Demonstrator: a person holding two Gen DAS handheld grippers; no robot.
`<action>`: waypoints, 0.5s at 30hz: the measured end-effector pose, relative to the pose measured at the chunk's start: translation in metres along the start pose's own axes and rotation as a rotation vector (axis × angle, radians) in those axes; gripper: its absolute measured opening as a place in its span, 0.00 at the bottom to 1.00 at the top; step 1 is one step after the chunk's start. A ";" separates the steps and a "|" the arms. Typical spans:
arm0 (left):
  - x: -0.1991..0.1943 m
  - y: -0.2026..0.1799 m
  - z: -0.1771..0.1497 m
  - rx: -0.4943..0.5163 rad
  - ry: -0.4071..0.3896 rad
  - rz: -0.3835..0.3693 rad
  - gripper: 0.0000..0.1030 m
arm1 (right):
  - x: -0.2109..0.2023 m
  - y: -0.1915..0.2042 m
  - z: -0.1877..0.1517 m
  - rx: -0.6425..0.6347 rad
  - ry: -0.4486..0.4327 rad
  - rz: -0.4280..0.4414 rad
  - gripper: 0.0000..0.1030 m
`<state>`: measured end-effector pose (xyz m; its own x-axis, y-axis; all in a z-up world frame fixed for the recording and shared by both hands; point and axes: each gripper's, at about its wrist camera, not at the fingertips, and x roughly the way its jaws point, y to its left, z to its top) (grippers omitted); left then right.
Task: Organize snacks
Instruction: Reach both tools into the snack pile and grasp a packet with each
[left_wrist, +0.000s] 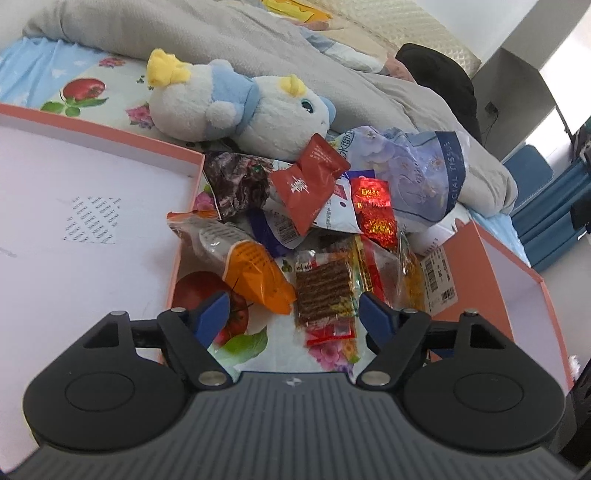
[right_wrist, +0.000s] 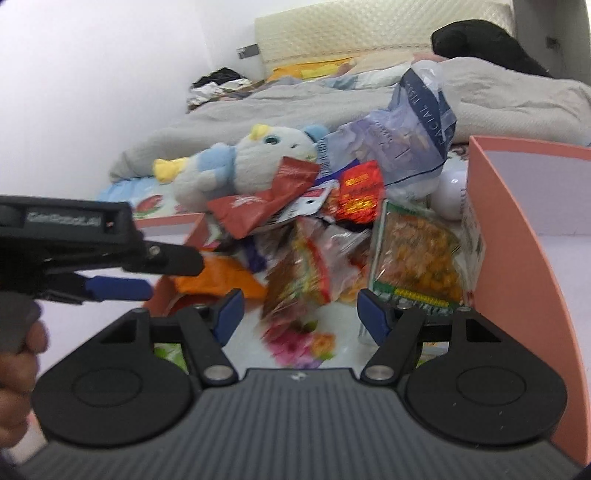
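A pink box (left_wrist: 92, 206) is lying at the left, and the snack pile (left_wrist: 317, 221) is sitting just right of it on the floral sheet (left_wrist: 255, 343). The left gripper (left_wrist: 295, 310) is hovering with jaws spread; a brown wafer packet (left_wrist: 323, 291) is lying between and just beyond its blue tips, not pinched. An orange packet (left_wrist: 258, 277) is lying by the left tip. The right gripper (right_wrist: 299, 310) is also standing spread, with the blurred packets ahead of it, none gripped. A second pink box (right_wrist: 517, 236) is standing at the far right.
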<state>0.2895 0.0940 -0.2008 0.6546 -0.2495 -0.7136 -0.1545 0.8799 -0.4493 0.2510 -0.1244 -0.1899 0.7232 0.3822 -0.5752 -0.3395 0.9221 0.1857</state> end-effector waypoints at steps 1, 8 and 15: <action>0.003 0.002 0.001 -0.013 0.003 -0.005 0.78 | 0.004 0.001 0.002 -0.014 -0.006 -0.004 0.68; 0.023 0.006 0.009 -0.046 0.008 0.002 0.70 | 0.032 0.000 0.008 -0.084 0.037 -0.014 0.67; 0.037 0.003 0.009 -0.042 -0.016 0.065 0.65 | 0.050 0.006 0.009 -0.122 0.076 0.012 0.55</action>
<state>0.3202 0.0915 -0.2237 0.6541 -0.1850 -0.7334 -0.2281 0.8762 -0.4245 0.2907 -0.0996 -0.2099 0.6727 0.3830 -0.6331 -0.4217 0.9015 0.0973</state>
